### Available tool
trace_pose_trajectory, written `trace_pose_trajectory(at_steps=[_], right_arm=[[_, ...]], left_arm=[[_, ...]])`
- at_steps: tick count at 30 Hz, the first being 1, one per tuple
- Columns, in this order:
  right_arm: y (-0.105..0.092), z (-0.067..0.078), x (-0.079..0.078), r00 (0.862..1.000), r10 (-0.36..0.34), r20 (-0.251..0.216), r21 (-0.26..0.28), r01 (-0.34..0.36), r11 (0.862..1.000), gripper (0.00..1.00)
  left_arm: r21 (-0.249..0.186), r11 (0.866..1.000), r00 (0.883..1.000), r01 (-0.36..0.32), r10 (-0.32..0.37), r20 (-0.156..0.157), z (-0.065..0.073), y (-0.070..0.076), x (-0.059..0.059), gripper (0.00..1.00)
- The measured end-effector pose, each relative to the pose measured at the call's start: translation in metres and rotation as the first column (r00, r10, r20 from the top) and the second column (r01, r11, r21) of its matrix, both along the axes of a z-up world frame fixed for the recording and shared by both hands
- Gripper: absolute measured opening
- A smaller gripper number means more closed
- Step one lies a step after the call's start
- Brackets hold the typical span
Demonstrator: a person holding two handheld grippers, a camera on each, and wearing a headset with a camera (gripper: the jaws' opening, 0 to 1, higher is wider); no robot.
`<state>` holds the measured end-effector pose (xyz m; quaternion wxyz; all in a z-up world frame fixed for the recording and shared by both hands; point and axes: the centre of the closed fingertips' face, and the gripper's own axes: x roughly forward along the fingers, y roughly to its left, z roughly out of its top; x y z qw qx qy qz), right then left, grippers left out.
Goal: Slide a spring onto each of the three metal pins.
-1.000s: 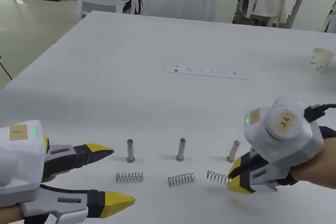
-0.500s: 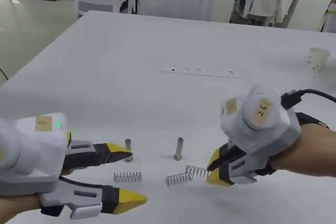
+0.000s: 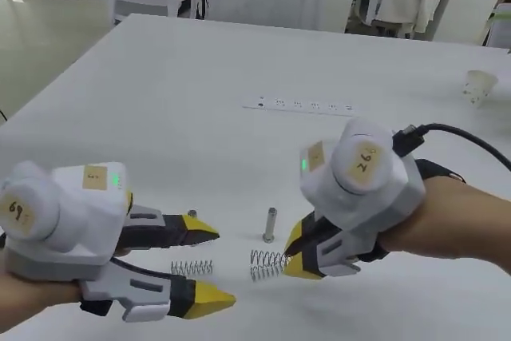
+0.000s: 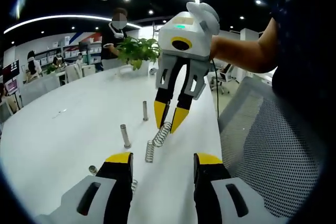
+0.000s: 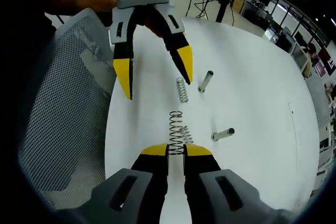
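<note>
- Grasps a spring (image 5: 176,127) by one end in the right gripper (image 5: 176,151), jaws clenched narrowly on the coils.
- Holds that spring out ahead of the yellow jaw tips, slanting down toward the white table (image 3: 160,101); cannot tell whether its free end touches the tabletop.
- Sets the right gripper just to the right of the middle pin (image 3: 270,225) in the head view, near it but apart.
- Shows the left gripper (image 4: 164,160) released, jaws spread wide, low over the near side of the table and pointed toward the right gripper.
- Finds a second spring (image 3: 192,267) lying flat on the table, between the left gripper's two yellow tips as seen in the head view.
- Finds a third spring (image 4: 149,150) lying flat just beside the free end of the held one, in front of the middle pin.
- Counts three pins standing upright in a row in the left gripper view: the near pin (image 4: 92,170), the middle pin and the far pin (image 4: 145,110), all of them bare.
- Puts the near pin just beyond the left gripper's upper jaw in the head view, partly hidden by it.
- Notes a power strip (image 3: 299,105) farther back on the table and a paper cup (image 3: 479,85) near the far right edge.
</note>
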<state>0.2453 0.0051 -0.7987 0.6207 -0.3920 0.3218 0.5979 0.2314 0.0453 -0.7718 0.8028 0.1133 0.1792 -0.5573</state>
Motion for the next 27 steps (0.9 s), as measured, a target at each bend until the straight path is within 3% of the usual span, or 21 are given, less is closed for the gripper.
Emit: trace_pose_trajectory(at_steps=[27], right_arm=[[0.021,0.012,-0.011,0.995,0.092,0.028,0.02,-0.093,0.995,0.08]], left_arm=[[0.014,0.998,0.996,0.065,-0.065,0.056,0.001,-0.012,0.001,0.13]])
